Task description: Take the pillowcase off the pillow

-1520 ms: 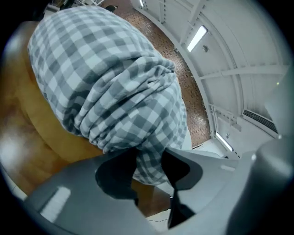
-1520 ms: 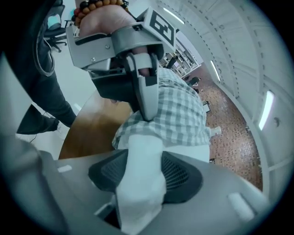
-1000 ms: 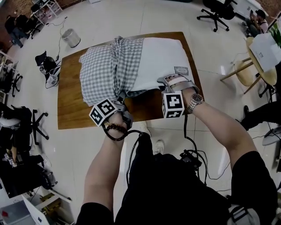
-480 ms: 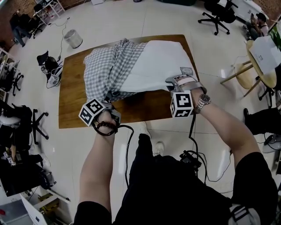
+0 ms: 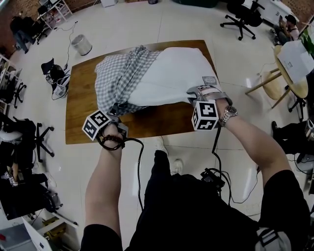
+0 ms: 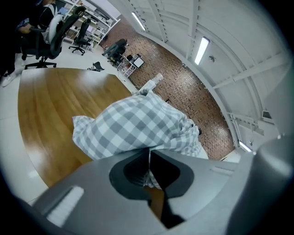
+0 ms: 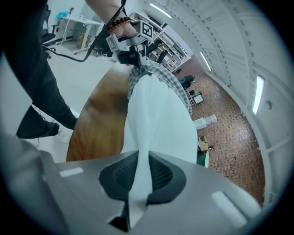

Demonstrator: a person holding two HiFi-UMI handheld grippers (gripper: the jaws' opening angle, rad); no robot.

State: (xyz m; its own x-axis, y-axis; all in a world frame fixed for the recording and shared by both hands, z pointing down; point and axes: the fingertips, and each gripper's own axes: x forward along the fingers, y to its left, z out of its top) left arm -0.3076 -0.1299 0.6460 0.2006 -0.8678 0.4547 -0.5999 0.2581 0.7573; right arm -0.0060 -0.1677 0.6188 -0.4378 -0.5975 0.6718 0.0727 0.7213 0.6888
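Now, with the left tool (image 5: 117, 115) clamping the checked pillowcase (image 5: 117, 78) that is bunching over the 9 o'clock half of the pillow (image 5: 171, 73) on the desk (image 5: 78, 117), and the right tool (image 5: 192, 92) pinching its 4 o'clock corner, pulling them steadily apart without slackening either grip is looking wisest.

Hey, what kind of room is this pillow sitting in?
Probably an open office or lab workspace: rolling office chairs on a pale floor, a shelving rack, a brick wall, and a plain wooden table.
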